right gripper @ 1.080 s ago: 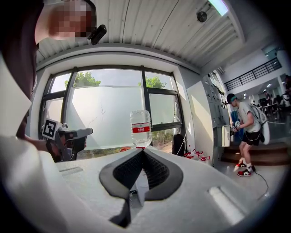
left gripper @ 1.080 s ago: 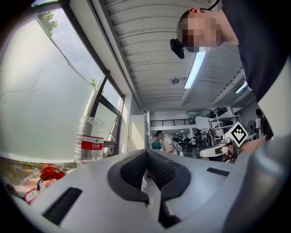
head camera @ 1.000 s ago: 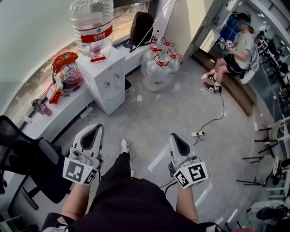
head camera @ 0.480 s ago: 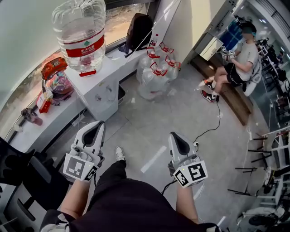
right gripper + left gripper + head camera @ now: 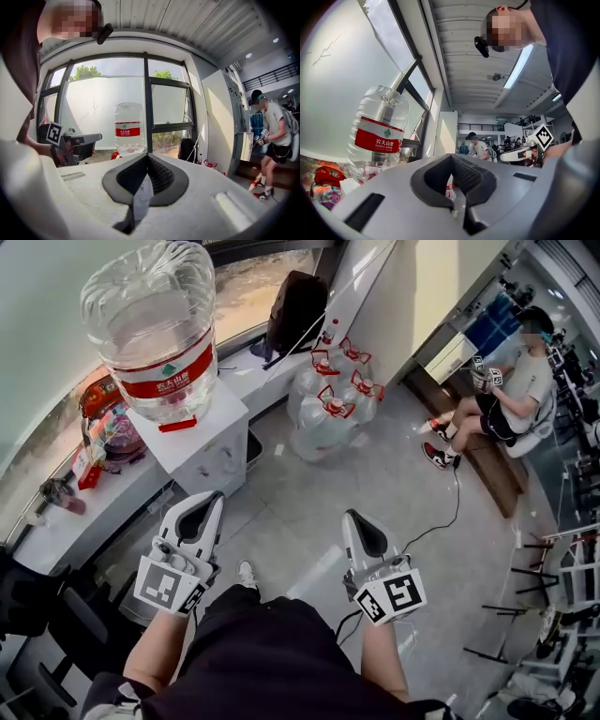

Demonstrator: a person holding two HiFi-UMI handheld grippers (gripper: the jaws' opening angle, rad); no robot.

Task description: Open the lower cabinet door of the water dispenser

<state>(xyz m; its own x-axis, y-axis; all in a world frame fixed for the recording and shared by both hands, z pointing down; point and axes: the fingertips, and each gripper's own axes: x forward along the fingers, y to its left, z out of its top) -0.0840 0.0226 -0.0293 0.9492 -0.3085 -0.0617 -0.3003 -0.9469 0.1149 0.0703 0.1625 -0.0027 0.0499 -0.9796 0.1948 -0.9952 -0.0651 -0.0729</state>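
Observation:
The white water dispenser [image 5: 200, 439] stands against the window ledge at the left, with a big clear bottle [image 5: 153, 329] with a red label on top. Its front face with the lower door [image 5: 223, 465] shows only steeply from above. My left gripper [image 5: 208, 502] is shut and empty, a short way in front of the dispenser. My right gripper [image 5: 360, 521] is shut and empty over the floor to the right. The bottle [image 5: 377, 133] rises at the left in the left gripper view, beyond the shut left gripper [image 5: 451, 158]. In the right gripper view the bottle [image 5: 129, 129] stands straight ahead of the shut right gripper [image 5: 147, 157].
Several empty water jugs [image 5: 328, 399] with red caps stand on the floor right of the dispenser. A black backpack [image 5: 291, 301] and colourful bags [image 5: 112, 427] lie on the ledge. A person [image 5: 511, 395] sits on a bench at the far right; a cable [image 5: 450, 493] crosses the floor.
Both grippers and the view have moved toward the dispenser, which now appears larger and nearer. Both grippers stay shut and empty.

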